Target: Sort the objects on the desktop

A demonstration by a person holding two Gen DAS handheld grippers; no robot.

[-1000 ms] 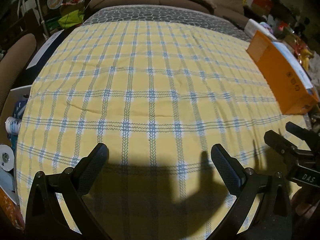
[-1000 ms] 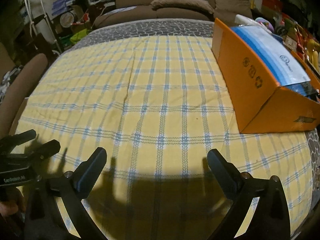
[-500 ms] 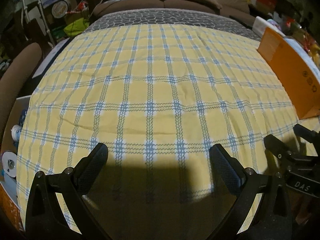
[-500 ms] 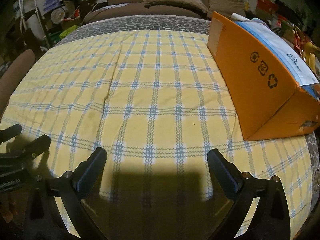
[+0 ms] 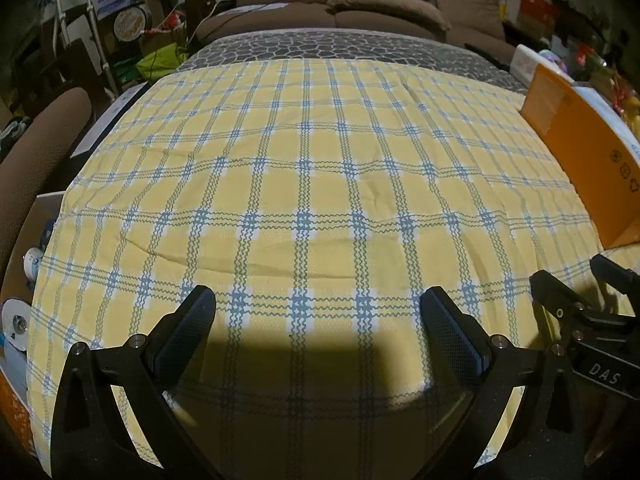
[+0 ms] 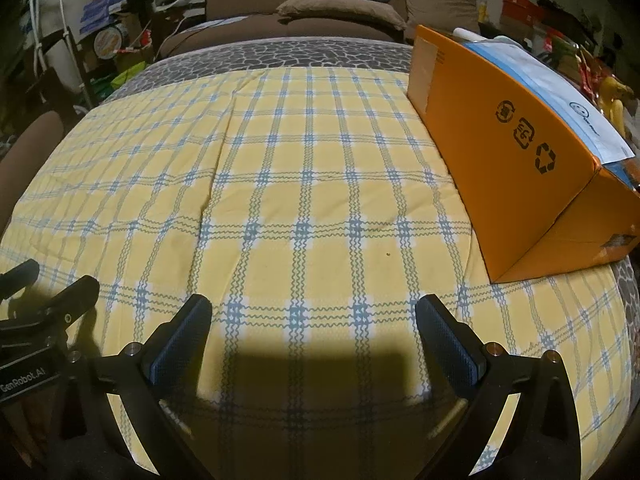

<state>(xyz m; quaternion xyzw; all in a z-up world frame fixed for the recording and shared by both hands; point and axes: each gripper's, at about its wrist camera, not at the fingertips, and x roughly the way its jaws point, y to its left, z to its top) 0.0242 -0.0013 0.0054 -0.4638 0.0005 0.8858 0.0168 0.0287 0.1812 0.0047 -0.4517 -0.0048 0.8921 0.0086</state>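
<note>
An orange cardboard box (image 6: 500, 136) lies on the right side of the yellow-and-blue checked tablecloth (image 6: 300, 184), with a blue-and-white sheet on top of it; the same orange box (image 5: 580, 152) shows at the right edge of the left wrist view. My left gripper (image 5: 318, 312) hangs open over the near part of the tablecloth (image 5: 320, 184), nothing between its fingers. My right gripper (image 6: 312, 320) is open too and holds nothing. Each gripper appears in the other's view: the right gripper (image 5: 580, 292) at the right, the left gripper (image 6: 52, 284) at the left.
A brown sofa (image 5: 360, 12) with cushions stands behind the table. A brown chair back (image 5: 36, 144) is at the left, and beside the table's left edge is an open box with white rolls (image 5: 16, 320). Cluttered shelves line both sides of the room.
Both grippers have pulled back and tilted up a little, so the far table edge and sofa show more. Their jaws stay open.
</note>
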